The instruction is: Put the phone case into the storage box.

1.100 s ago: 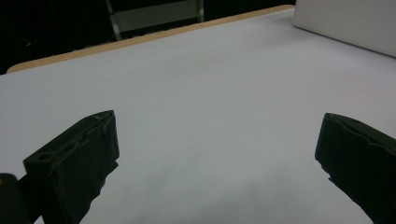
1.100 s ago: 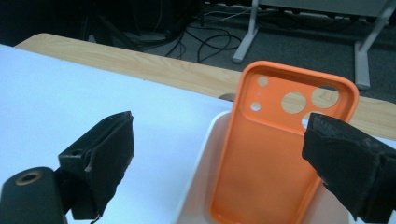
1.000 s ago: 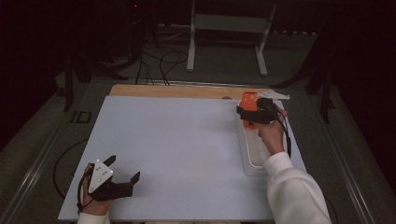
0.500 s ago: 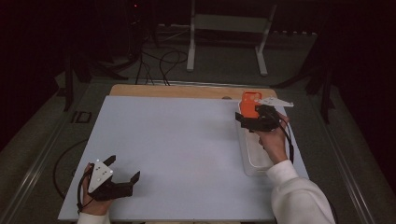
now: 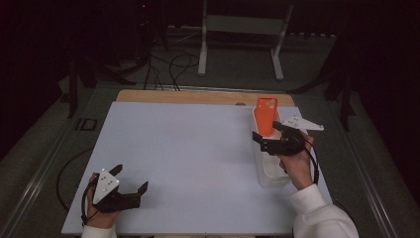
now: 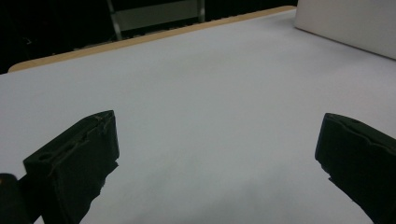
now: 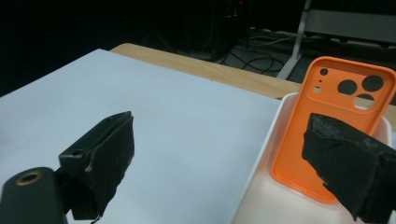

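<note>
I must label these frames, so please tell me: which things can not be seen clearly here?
- Orange phone case: its lower right part is hidden behind the right gripper jaw, right gripper view.
- White tray: the near end is covered by the hand, high view.
- Left gripper: jaw bases are cut off by the frame edge.

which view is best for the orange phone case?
Right gripper view: the orange phone case is close, propped upright in the white tray, camera cutouts clear, one jaw of the right tool overlapping its lower edge. High view shows it small, beyond that tool. Left gripper view gives white table.
</note>
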The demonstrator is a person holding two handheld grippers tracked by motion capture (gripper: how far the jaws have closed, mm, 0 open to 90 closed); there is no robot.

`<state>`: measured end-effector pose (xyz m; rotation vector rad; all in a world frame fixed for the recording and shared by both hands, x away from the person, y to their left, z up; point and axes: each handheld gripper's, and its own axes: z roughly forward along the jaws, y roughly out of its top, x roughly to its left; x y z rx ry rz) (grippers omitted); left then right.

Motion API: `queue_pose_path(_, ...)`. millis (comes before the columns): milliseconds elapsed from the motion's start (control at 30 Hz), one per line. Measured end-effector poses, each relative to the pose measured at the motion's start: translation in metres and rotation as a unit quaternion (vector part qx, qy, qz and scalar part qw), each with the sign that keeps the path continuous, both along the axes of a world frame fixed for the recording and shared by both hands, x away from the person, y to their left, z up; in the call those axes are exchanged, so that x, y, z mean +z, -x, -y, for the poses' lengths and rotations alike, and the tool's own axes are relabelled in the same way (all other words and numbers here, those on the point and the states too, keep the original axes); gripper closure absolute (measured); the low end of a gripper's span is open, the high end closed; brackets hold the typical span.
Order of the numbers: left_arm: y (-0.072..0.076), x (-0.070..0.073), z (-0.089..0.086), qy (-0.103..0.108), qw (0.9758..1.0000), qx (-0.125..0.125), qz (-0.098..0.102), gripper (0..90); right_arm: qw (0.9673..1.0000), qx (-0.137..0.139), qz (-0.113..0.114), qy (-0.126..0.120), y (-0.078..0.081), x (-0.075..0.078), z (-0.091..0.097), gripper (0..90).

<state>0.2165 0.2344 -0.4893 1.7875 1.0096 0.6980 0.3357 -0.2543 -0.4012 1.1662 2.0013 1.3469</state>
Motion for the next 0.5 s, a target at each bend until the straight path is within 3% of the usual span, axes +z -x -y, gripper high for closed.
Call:
queue_pose_path(233, 0.0, 0.001, -0.001, 0.0, 1.0, 0.0, 0.0, 0.4, 0.9998, 0.015, 0.012, 0.002, 0.024, -0.006, -0.004, 11.1)
queue_pose_path(500, -0.001, 0.003, -0.003, 0.004, 1.0, -0.001, -0.002, 0.4, 0.999, 0.02, 0.038, -0.013, 0.048, -0.016, -0.005, 10.2)
